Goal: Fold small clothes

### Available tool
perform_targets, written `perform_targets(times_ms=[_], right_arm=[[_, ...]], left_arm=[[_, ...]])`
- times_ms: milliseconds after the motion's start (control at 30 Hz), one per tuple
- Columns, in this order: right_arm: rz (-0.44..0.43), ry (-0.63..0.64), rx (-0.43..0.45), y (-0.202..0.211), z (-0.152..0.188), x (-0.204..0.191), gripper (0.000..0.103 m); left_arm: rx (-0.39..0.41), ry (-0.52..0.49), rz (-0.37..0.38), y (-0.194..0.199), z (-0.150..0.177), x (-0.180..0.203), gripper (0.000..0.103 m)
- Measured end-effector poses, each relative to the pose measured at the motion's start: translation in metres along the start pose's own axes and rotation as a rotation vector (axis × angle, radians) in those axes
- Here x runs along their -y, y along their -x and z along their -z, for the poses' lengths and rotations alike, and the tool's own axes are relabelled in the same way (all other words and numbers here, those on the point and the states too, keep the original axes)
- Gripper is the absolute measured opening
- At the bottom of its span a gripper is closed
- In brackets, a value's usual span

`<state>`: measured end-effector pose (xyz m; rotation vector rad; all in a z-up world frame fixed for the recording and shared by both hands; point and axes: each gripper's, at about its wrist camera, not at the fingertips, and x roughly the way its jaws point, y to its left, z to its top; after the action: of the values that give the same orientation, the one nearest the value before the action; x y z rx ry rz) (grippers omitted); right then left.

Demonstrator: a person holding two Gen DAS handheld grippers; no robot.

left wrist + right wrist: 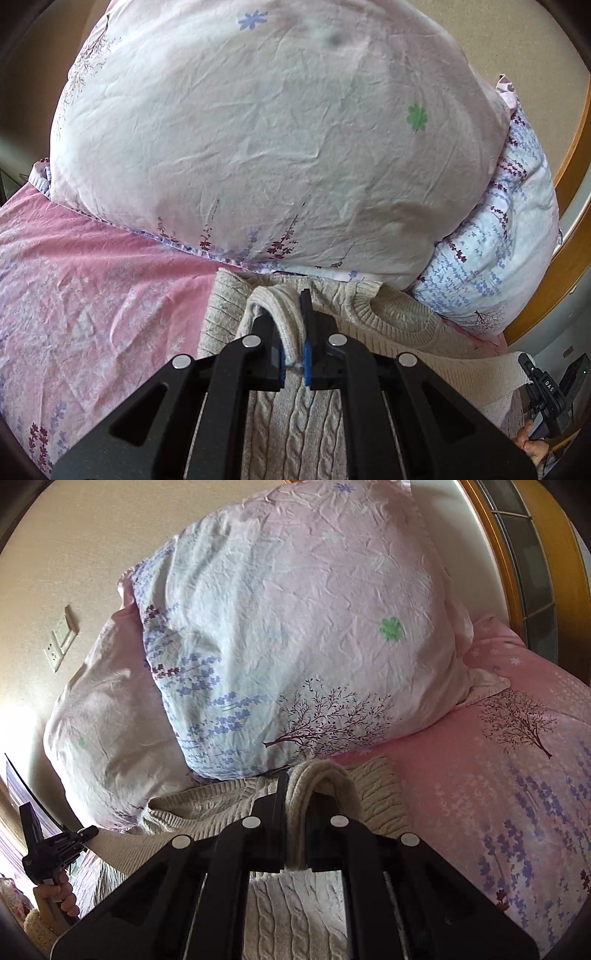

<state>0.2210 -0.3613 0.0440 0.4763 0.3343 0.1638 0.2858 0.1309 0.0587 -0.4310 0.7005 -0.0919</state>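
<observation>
**Both grippers pinched on the sweater's edge**

We note the left gripper (291, 341) nearly closed, a rolled fold of the beige cable-knit sweater (291, 424) caught between its blue pads (306, 354). The right gripper (297, 825) clamps a similar knit fold. The sweater lies flat on the pink floral bedsheet (92, 295), its far edge against two pale pillows (295, 627).

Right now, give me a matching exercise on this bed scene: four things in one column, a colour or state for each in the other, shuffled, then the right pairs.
1. left gripper
2. bedsheet
3. clover print
4. wall socket

A. green
B. pink, floral
C. shut on a fold of the beige sweater
D. mounted beside the pillows

Pairs: 1-C, 2-B, 3-A, 4-D
</observation>
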Motion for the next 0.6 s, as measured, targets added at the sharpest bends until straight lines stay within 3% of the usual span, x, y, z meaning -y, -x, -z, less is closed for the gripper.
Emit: perform_targets(times_ms=[467, 567, 600], right_arm=[[0.126, -0.238, -0.15, -0.073, -0.008, 0.017, 0.011], [0.115, -0.268, -0.165, -0.08, -0.01, 0.016, 0.039], [0.109, -0.271, -0.157, -0.081, -0.011, 0.016, 0.045]], left_arm=[[-0.126, 0.079, -0.049, -0.062, 0.001, -0.008, 0.01], [-0.13, 0.094, -0.032, -0.064, -0.001, -0.008, 0.015], [-0.13, 0.097, -0.025, -0.064, -0.003, -0.007, 0.023]])
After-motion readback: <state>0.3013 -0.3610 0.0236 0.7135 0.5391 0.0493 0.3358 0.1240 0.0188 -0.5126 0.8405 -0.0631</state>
